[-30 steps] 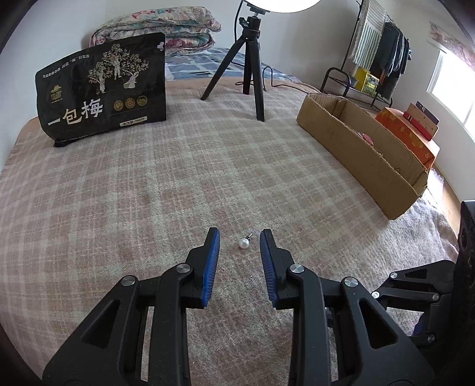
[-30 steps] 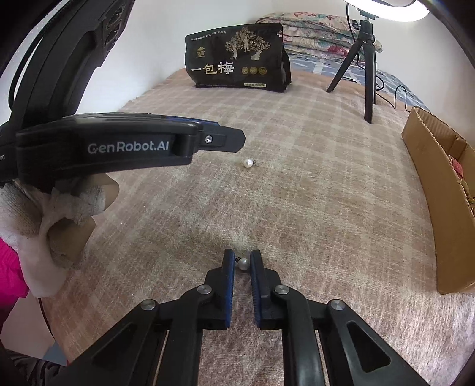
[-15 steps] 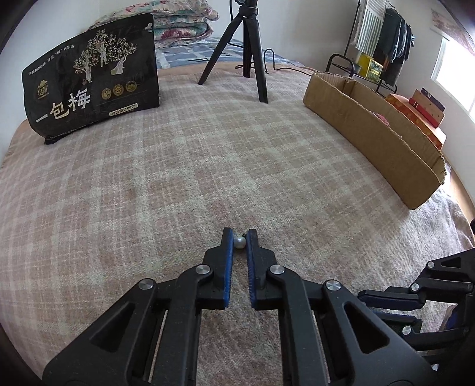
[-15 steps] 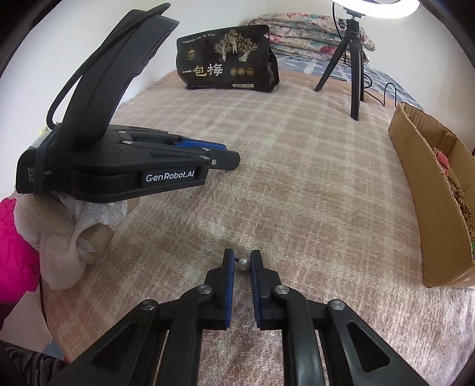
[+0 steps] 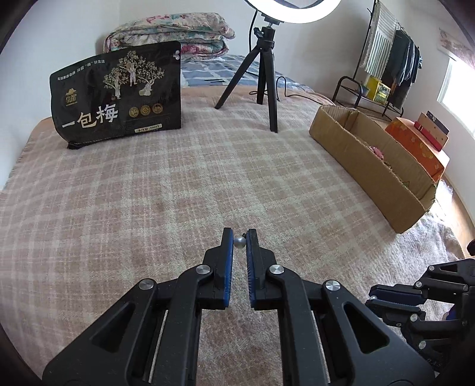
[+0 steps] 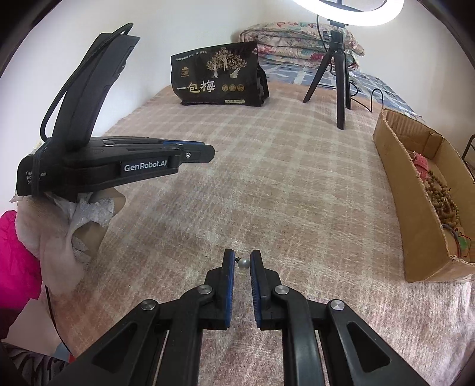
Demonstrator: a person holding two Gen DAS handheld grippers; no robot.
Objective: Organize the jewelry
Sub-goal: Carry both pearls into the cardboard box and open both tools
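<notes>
Left gripper [image 5: 240, 237] is clamped on a pearl earring [image 5: 239, 243], low centre of the left wrist frame. Its jaws have just been closing, and the pearl now sits between the blue pads [image 5: 227, 261] at the very tips. The earring's post runs across the jaws, stub end toward the right-hand pad.

Right gripper [image 6: 243, 261] is pinched on a second pearl earring [image 6: 243, 263], low centre of its own frame. That one's axis is also sideways across the jaws, with a small dark back piece toward the left-hand pad.

Readable text: we see "GenRobot.AI" in white on the side of the left gripper [image 6: 190, 153], left of the right wrist frame. A second label on its body is cut by a strap, so we only get fragments. The black bag [image 5: 117, 95], upper left, reads "一包梅" in large white characters. The smaller print above and the label strip below are too small for us to read.

Hard to make out: the cardboard box [image 6: 415, 207] at right edge is cropped and holds bead strings and something pink, with no detail. The ring light [image 6: 350, 12] is cut by the top edge. The hand under the left gripper is mostly covered by a white cloth [image 6: 59, 237].

Both earrings are above the plaid blanket [image 5: 148, 193]. We can't tell if they touch it.
</notes>
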